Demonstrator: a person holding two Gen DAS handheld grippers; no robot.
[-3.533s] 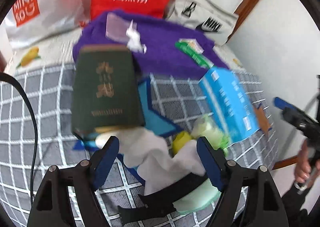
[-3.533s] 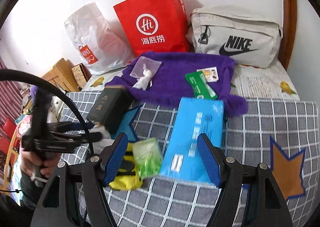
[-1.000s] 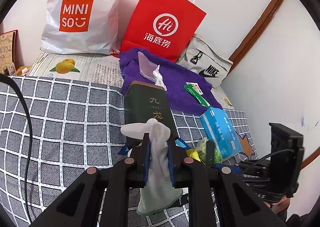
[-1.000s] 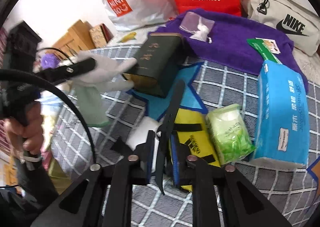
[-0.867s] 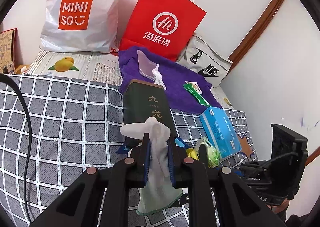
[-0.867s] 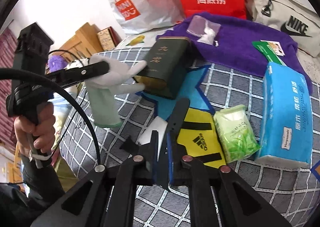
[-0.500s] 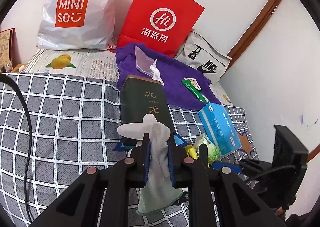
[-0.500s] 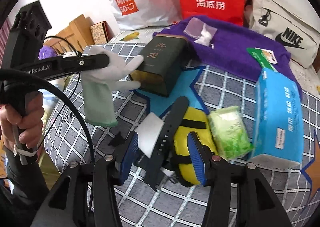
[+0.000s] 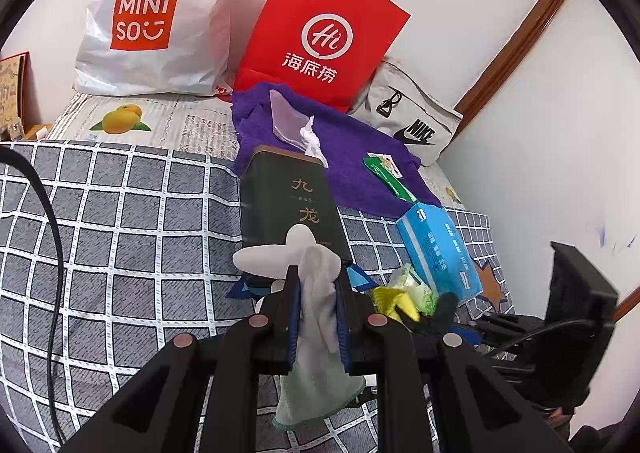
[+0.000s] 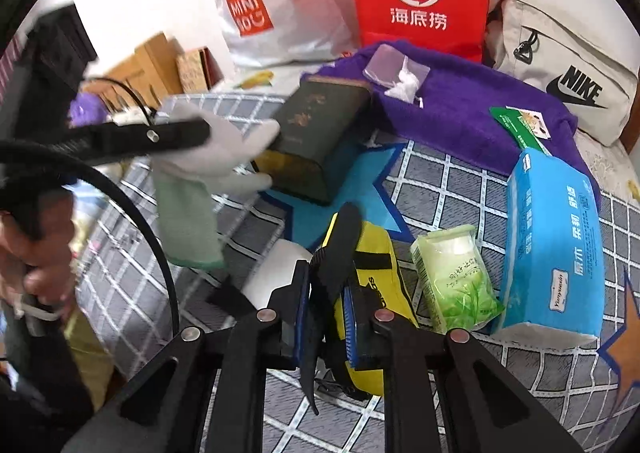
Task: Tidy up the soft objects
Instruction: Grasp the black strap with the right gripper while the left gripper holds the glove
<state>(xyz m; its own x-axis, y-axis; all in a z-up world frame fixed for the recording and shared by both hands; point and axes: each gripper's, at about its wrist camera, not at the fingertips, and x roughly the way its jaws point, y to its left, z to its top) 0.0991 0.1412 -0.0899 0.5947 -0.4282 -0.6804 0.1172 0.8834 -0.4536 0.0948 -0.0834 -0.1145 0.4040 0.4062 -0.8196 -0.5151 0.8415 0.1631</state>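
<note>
Left tongs (image 9: pixel 316 289): clenched on a white glove (image 9: pixel 316 317). Glove hangs off the bed (image 9: pixel 120 221), cuff down, fingers sticking up past the pads.

Right tongs (image 10: pixel 328 293): jaws have just been closing, now clamped on a black strap (image 10: pixel 340 249) that runs up between the pads. Strap belongs to the yellow pouch (image 10: pixel 380 285), which lies on the bed directly under the tongs. A white pad (image 10: pixel 276 273) sits just beside the pouch, on its left in the right wrist view.

Layout around the pouch:
- Green packet (image 10: pixel 456 277) touching or just beside its right edge.
- Blue tissue pack (image 10: pixel 556 245) next to that, near the bed's right side.
- Dark green tin (image 9: pixel 292 205) beyond, on its side, its far end against the purple towel (image 9: pixel 352 157).
- Towel carries a clear bag (image 9: pixel 288 121) and a green card (image 9: pixel 388 177).

Back edge, along the wall: white Miniso bag (image 9: pixel 156 13), red paper bag (image 9: pixel 324 33), grey Nike bag (image 9: pixel 412 121).

Open room: checked cover left of the tin is bare up to the left tongs' cable (image 9: pixel 48 221). The right-hand wall (image 9: pixel 540 133) stands close to the bed's edge.
</note>
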